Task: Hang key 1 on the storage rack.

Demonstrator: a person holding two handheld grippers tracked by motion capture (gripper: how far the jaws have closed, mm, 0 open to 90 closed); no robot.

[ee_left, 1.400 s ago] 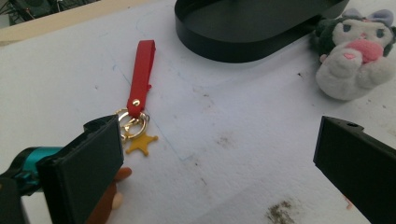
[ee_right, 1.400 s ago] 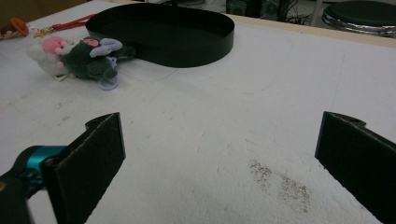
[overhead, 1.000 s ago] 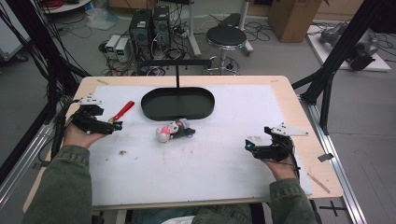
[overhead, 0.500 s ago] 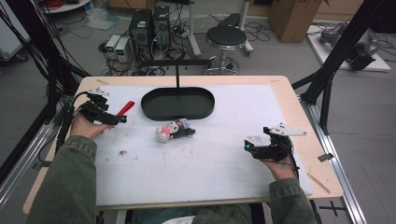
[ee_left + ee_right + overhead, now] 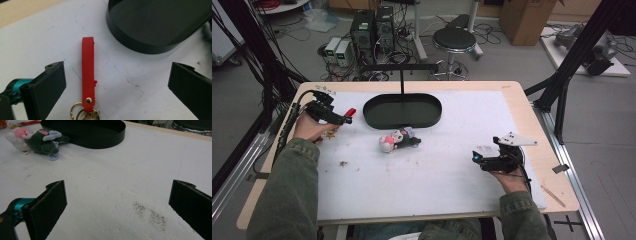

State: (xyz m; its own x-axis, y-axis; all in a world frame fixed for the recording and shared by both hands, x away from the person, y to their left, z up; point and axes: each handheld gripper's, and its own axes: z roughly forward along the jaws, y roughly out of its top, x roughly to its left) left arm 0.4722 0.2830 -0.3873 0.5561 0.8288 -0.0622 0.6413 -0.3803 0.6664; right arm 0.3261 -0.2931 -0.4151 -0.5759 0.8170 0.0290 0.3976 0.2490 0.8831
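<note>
Now we hover our left gripper, jaws wide apart, red key strap between them, untouched, right gripper wide open, empty.

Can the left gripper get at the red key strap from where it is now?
Probably yes. The left gripper is open, its jaws standing either side of the red key strap, which lies flat on the white mat with nothing over it; the black tray sits clear beyond.

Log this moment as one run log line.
left gripper: open, over red key strap | right gripper: open, idle | plush toy: beside black tray
</note>
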